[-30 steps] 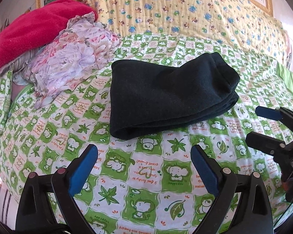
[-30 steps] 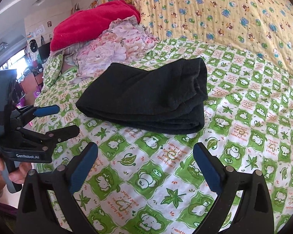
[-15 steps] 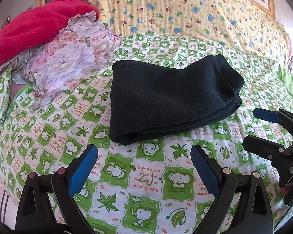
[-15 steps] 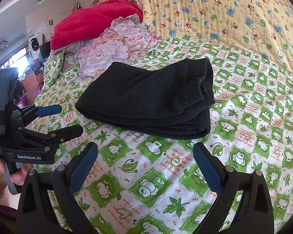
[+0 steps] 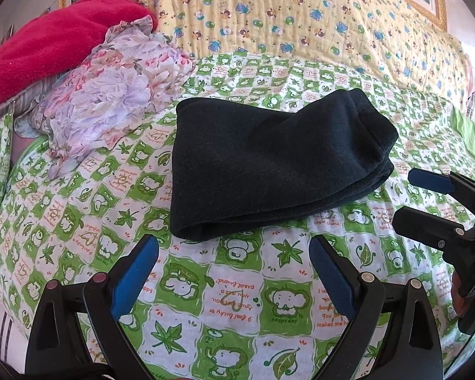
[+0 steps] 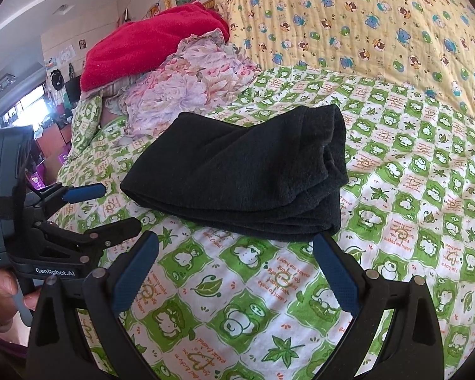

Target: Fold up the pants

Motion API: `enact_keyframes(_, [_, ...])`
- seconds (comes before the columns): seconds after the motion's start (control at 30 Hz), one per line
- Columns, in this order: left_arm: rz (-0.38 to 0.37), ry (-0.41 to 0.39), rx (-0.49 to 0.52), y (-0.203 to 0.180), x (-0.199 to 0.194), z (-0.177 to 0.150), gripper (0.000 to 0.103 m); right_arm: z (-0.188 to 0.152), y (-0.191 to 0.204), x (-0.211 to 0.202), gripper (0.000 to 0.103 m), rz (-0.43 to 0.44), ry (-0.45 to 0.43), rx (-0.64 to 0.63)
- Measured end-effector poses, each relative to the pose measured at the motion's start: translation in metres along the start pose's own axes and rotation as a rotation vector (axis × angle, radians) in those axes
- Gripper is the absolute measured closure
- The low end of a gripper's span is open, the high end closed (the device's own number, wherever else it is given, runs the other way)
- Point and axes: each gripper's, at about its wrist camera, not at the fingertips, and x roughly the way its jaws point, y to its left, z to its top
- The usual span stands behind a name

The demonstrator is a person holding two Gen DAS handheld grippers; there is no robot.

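Through the left wrist view, my left gripper (image 5: pixel 234 253) hung spread wide and empty over the sheet (image 5: pixel 205 300); the folded pants (image 5: pixel 269 164) lay just ahead, floral cloth (image 5: pixel 110 101) and red blanket (image 5: pixel 57 50) behind, nothing between. Through the right wrist view, my right gripper (image 6: pixel 236 253) was equally agape, pants (image 6: pixel 237 171) close ahead; only here a room (image 6: pixel 25 101) appeared at left.
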Motion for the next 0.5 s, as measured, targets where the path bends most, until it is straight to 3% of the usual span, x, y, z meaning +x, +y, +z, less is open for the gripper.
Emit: enact_keyframes(0.5, [0.003,-0.002,-0.004,-0.0003,0.0026,0.0050,0.007,0.0025,-0.0006,0.0041,0.005,0.008,0.006,-0.001])
